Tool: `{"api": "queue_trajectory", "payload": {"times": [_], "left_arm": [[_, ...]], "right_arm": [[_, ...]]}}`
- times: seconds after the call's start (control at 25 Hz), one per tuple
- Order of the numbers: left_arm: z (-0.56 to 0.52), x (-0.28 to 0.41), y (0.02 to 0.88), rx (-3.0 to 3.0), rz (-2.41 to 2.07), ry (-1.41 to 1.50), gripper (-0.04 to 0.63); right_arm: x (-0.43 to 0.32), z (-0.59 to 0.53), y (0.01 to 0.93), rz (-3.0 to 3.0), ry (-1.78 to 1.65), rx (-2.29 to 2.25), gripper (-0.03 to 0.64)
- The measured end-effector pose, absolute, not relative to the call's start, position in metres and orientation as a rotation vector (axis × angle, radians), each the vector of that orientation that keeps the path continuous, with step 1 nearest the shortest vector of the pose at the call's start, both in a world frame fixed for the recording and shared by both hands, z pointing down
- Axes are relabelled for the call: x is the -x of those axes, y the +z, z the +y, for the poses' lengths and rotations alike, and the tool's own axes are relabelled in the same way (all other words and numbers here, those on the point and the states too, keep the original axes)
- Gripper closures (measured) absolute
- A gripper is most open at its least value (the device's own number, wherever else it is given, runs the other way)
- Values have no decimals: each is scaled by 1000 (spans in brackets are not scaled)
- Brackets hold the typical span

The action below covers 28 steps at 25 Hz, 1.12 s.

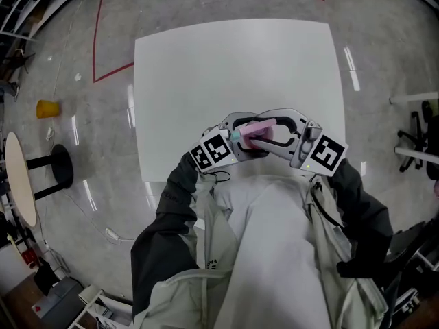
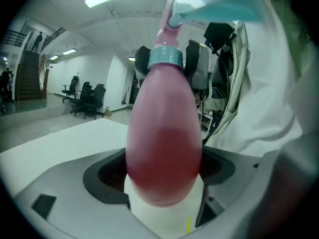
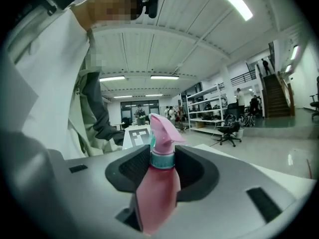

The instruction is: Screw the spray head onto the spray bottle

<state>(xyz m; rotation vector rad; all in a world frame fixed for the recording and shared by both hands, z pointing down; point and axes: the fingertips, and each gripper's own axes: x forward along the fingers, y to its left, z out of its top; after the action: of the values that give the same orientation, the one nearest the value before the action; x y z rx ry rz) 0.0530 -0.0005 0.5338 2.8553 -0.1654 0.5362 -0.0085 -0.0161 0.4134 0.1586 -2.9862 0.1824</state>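
A person holds 2 grippers close together over the near edge of a white table point(image 1: 206, 67), right in front of their white jacket point(image 1: 267, 238). Between the 2 grippers is a pink spray bottle point(image 2: 164, 143).

The left gripper point(image 2: 162, 172) has its jaws wide apart. They are clamped on the fat bottom part of the bottle, with 1 jaw on each side. In the left gripper view the bottle fills the middle and gets thin toward its top.

At the thin top sits the spray head point(image 3: 162, 126). It is pink, with a blue-green ring point(image 3: 162, 159) where it meets the bottle. The right gripper point(image 3: 163, 167) has its jaws closed on the spray head at that ring, with 1 dark pad touching each side. In the right gripper view the pink head pokes out past the jaws. Behind it is the left gripper's marker cube point(image 3: 137, 136), with black and white squares.

The floor point(image 1: 103, 136) is grey and shiny. On it, well off to the left of the table, are a small yellow thing point(image 1: 46, 108) and a black stool point(image 1: 62, 166)
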Motion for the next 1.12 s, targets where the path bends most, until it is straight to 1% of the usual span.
{"api": "queue_trajectory", "payload": {"times": [0.16, 0.28, 0.36, 0.44, 0.52, 0.68, 0.76, 0.88, 1.12], "left_arm": [[-22, -37, 527, -2844, -407, 454, 167], [-50, -25, 531, -2812, -769, 555, 169], [-59, -25, 529, -2779, -915, 580, 170], [-57, -30, 522, -2763, -915, 488, 169], [-48, -32, 515, -2770, -840, 389, 170], [-35, -29, 512, -2823, -751, 423, 169], [-36, -27, 511, -2828, -769, 444, 170], [-43, -22, 509, -2814, -864, 448, 170], [-65, -13, 524, -2665, -1255, 579, 170]], "right_arm": [[4, -36, 411, -2959, 184, -470, 486], [-10, -60, 416, -2815, 153, -888, 491], [-13, -63, 411, -2777, 120, -1066, 491], [-7, -56, 402, -2819, 33, -1064, 489], [-2, -48, 399, -2867, -15, -951, 488], [0, -41, 398, -2946, 79, -626, 482], [-1, -43, 396, -2965, 72, -578, 482], [-3, -51, 393, -2974, 44, -686, 483], [-7, -73, 399, -2788, 127, -1203, 491]]}}
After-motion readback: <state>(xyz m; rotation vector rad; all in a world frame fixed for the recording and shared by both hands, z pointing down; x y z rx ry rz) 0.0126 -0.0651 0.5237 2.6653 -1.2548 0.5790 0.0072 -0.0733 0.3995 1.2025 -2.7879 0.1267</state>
